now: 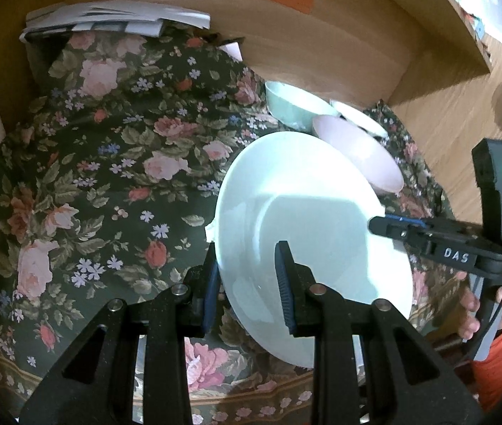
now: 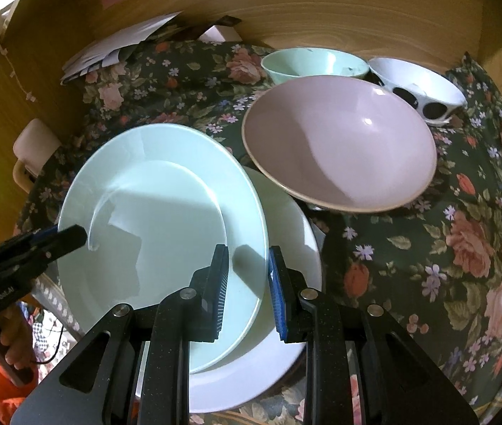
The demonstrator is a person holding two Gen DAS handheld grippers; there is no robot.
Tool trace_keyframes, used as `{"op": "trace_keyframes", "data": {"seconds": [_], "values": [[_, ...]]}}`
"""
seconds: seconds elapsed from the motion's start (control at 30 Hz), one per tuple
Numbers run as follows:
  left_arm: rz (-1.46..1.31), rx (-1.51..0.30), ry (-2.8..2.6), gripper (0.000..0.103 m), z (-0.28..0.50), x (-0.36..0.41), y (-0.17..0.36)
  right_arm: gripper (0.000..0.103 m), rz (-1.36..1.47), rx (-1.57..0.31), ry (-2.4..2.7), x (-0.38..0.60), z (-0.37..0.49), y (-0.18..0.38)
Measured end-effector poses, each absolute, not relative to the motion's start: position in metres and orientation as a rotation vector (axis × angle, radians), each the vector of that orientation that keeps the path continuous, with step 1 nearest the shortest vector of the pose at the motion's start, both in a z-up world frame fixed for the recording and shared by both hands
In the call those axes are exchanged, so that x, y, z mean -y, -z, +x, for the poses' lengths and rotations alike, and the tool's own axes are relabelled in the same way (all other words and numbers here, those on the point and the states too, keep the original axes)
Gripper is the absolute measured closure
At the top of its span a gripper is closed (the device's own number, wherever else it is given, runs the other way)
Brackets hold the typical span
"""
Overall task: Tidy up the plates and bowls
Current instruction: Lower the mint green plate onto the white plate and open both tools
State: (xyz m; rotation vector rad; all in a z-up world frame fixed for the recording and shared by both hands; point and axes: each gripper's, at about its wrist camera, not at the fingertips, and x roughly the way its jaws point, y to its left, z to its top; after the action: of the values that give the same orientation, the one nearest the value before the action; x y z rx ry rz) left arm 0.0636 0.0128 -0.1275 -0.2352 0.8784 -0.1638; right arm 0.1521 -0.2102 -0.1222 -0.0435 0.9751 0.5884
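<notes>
Two grippers, left gripper (image 1: 249, 279) and right gripper (image 2: 247, 292), each clamp the green plate's (image 2: 165, 191) rim.

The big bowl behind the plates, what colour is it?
Pale pink bowl with a tan rim, seen best from the right wrist view.

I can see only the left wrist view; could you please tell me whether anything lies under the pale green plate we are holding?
Observer: Yes, a white plate lies beneath the pale green plate, showing past its right edge.
Operator: Thank you. Does the right tool grip both?
Observer: It seems not; the right tool straddles only the green plate's rim.
Operator: And the white bowl behind the pink bowl?
Observer: That white bowl has black spots on its outside.
</notes>
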Motion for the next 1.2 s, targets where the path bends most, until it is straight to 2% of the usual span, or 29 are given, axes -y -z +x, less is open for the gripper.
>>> {"op": "trace_keyframes", "data": {"seconds": [0.57, 0.87, 1.03, 1.2], "values": [[-0.186, -0.960, 0.156, 0.074, 0.078, -0.002, 0.149, 0.082, -0.054, -0.932, -0.554, 0.223, 0.139, 0.126], [-0.169, -0.985, 0.164, 0.062, 0.083, 0.005, 0.155, 0.082, -0.055, -0.919, -0.559, 0.226, 0.135, 0.127], [-0.160, -0.997, 0.176, 0.050, 0.085, 0.011, 0.155, 0.083, -0.040, -0.883, -0.551, 0.230, 0.130, 0.126], [-0.161, -1.009, 0.190, 0.047, 0.087, 0.011, 0.156, 0.083, -0.082, -0.822, -0.534, 0.229, 0.121, 0.118]]}}
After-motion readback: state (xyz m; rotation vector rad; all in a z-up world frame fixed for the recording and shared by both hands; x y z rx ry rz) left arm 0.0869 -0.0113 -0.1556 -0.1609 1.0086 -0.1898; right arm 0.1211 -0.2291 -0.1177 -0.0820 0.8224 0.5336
